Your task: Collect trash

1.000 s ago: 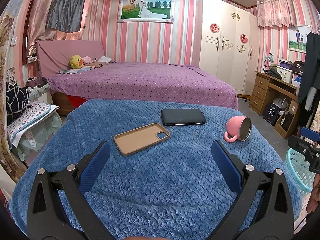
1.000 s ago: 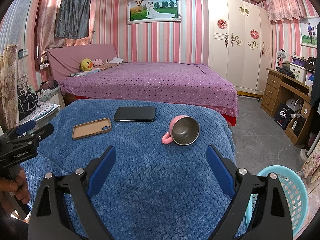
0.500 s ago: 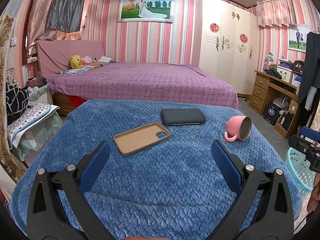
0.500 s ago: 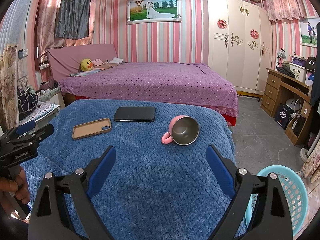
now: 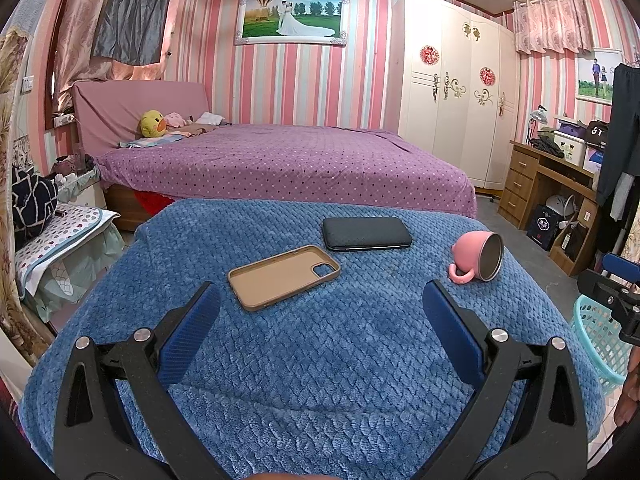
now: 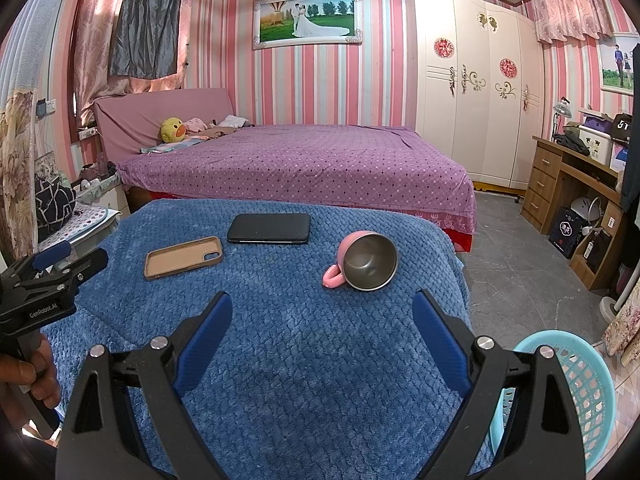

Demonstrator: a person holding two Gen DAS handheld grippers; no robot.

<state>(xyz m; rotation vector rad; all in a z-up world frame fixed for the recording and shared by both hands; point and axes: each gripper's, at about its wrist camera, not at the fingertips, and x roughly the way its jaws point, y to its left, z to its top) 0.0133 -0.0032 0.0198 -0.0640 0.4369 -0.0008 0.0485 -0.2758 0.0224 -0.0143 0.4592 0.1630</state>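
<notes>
On the blue blanket (image 5: pixel 320 360) lie a tan phone case (image 5: pixel 283 276), a black phone (image 5: pixel 366 233) and a pink mug (image 5: pixel 478 256) tipped on its side. The same case (image 6: pixel 183 257), phone (image 6: pixel 269 228) and mug (image 6: pixel 366 261) show in the right wrist view. A turquoise basket (image 6: pixel 576 392) stands on the floor at the right, also seen in the left wrist view (image 5: pixel 600 344). My left gripper (image 5: pixel 320 304) is open and empty, short of the case. My right gripper (image 6: pixel 322 314) is open and empty, just short of the mug.
A purple bed (image 5: pixel 288 164) stands behind the blanket-covered surface. A white wardrobe (image 5: pixel 452 92) and a wooden desk (image 5: pixel 548 188) are at the right. A small covered stand (image 5: pixel 60 236) is at the left. Grey floor (image 6: pixel 516 256) lies to the right.
</notes>
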